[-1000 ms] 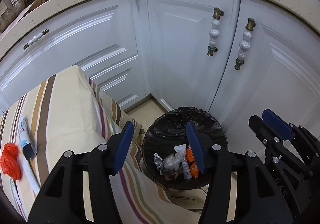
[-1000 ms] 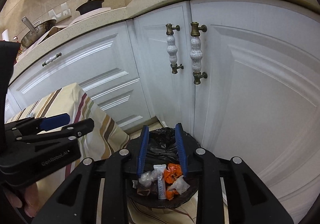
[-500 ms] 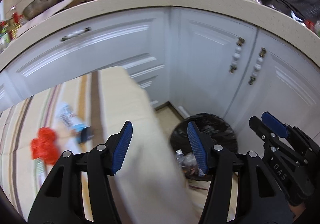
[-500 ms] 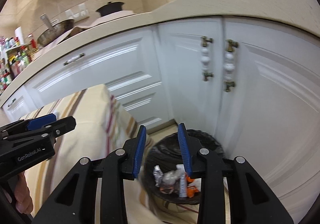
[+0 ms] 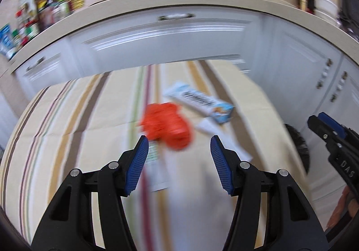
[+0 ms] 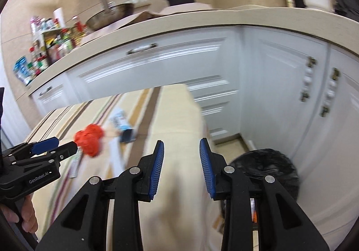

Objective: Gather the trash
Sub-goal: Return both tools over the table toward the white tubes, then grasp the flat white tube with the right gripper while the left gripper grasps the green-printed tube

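A crumpled orange bag [image 5: 167,125] lies on the striped tablecloth [image 5: 78,116], just beyond my left gripper [image 5: 179,141], which is open and empty. Behind the bag lie a white and blue toothpaste box [image 5: 199,100] and a white paper [image 5: 215,134]. The black-lined trash bin [image 6: 264,165] stands on the floor to the right of the table, holding some wrappers. My right gripper [image 6: 181,145] hangs open over the table's right edge with nothing between its fingers. From this side the orange bag [image 6: 89,138] sits right by the left gripper [image 6: 67,143]. The picture is blurred by motion.
White cabinet doors [image 6: 280,94] and drawers [image 5: 168,38] run behind the table and the bin. A beige counter [image 6: 179,20] above them carries a pan, a pot and bottles. A hand [image 6: 27,212] grips the left tool's handle.
Both views have swung left, away from the bin and onto the table. The orange bag and the box now lie straight ahead of the left gripper. Both grippers stay open and empty.
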### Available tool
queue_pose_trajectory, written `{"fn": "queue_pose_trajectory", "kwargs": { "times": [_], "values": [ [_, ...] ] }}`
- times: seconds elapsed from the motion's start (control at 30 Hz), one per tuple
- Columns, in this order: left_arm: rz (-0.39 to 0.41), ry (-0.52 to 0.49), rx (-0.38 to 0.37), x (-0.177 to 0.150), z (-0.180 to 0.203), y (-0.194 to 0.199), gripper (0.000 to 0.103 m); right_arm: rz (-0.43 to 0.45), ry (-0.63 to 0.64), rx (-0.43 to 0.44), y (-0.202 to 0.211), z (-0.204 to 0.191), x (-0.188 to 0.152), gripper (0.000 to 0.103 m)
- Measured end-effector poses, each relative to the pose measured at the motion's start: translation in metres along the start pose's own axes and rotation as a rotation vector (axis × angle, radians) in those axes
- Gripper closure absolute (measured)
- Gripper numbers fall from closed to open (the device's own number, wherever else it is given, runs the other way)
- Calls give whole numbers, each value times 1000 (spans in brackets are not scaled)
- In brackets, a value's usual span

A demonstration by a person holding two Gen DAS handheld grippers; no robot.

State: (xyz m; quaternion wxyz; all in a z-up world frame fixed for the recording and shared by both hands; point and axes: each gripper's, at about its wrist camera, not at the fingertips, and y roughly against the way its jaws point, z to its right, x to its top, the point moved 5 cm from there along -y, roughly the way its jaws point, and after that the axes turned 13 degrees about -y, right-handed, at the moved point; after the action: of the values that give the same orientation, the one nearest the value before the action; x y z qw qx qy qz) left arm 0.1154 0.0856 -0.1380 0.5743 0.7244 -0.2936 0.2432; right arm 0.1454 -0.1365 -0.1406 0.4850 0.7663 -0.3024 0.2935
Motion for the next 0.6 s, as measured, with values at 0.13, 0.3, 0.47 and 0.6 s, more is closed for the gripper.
{"fn": "queue_pose_trajectory", "kwargs": {
  "times": [0.13,0.3,0.47,0.6],
  "values": [
    [-29,46,51,-20,-38,2,47,-35,46,40,-8,-32,-9,69],
    [-53,97,85,-39,-67,4,47,-86,100,74,-20,-62,-23,69],
    [-64,131,81,-49,-82,0,47,-152,130,77,-37,-78,-35,69],
    [-67,141,67,-54,-85,-2,47,-211,144,48,-52,-83,-45,64]
  ]
}}
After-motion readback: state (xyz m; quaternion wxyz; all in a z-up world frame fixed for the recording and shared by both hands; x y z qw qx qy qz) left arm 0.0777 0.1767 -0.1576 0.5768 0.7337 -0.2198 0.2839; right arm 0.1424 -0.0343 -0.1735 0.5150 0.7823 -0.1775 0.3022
